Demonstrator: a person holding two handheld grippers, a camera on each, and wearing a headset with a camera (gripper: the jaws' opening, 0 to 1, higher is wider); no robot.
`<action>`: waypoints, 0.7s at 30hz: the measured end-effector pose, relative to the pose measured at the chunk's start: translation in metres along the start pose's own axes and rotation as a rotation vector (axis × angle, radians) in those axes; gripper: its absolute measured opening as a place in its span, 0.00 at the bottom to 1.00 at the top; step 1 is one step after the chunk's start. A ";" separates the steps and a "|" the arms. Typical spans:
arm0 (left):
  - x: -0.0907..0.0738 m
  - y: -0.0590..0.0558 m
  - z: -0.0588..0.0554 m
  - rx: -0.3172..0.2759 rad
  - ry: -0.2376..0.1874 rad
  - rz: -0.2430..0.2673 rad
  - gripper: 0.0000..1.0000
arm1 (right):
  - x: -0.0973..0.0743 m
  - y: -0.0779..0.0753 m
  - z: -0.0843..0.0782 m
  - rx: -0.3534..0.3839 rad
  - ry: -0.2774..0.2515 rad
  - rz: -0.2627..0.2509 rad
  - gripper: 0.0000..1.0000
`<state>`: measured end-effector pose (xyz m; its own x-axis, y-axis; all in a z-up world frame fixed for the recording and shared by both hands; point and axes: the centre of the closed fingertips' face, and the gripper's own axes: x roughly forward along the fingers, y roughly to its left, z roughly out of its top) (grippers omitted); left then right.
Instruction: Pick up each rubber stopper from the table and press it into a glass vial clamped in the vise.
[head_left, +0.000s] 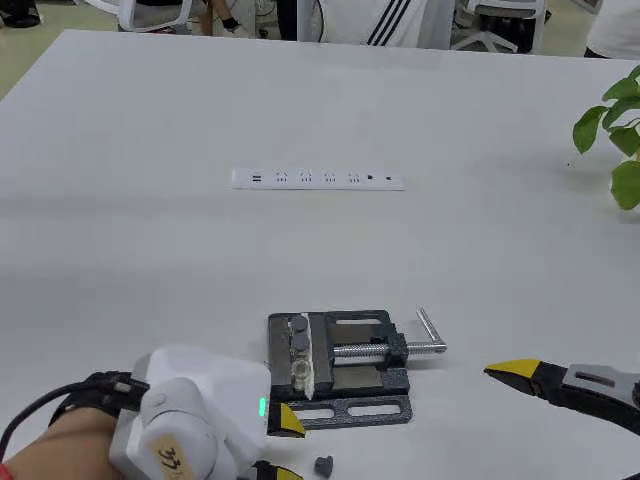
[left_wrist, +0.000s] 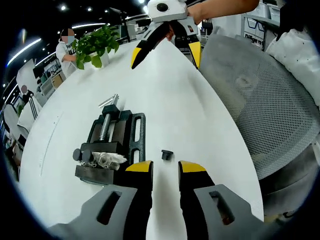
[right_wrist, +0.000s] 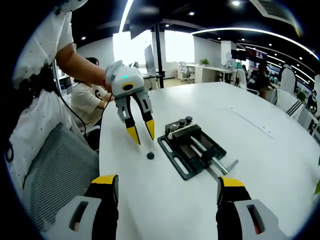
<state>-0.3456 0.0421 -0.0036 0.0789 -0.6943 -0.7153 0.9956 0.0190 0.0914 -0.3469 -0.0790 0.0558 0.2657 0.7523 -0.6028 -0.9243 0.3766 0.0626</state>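
Note:
A black vise (head_left: 345, 385) stands near the table's front edge with a short row of glass vials (head_left: 298, 350) clamped in it. Two vials carry dark stoppers and the nearest one (head_left: 298, 376) looks clear. One loose dark rubber stopper (head_left: 323, 465) lies on the table in front of the vise. My left gripper (head_left: 283, 447) is open just beside that stopper (left_wrist: 167, 154), which lies a little ahead of the yellow fingertips (left_wrist: 140, 167). My right gripper (right_wrist: 168, 181) is wide open and holds nothing, off to the right of the vise (right_wrist: 192, 147); its yellow fingertip (head_left: 515, 370) shows in the head view.
A white power strip (head_left: 318, 179) lies further back on the white table (head_left: 150, 250). A green plant (head_left: 615, 130) stands at the right edge. A grey mesh chair (left_wrist: 255, 100) sits beside the table's near edge, and people sit at the far side.

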 end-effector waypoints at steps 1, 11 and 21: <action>0.003 -0.001 -0.001 0.005 0.013 -0.006 0.16 | -0.001 -0.001 0.000 0.003 -0.002 -0.005 0.79; 0.021 -0.001 -0.006 0.014 0.051 -0.027 0.10 | -0.005 -0.003 -0.002 0.021 -0.017 -0.024 0.78; 0.027 -0.005 -0.005 0.023 0.065 -0.045 0.07 | -0.014 -0.006 -0.006 0.033 -0.015 -0.041 0.77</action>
<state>-0.3477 0.0269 -0.0273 0.0378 -0.6456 -0.7628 0.9969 -0.0285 0.0736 -0.3470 -0.0948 0.0585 0.3078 0.7439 -0.5932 -0.9030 0.4248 0.0641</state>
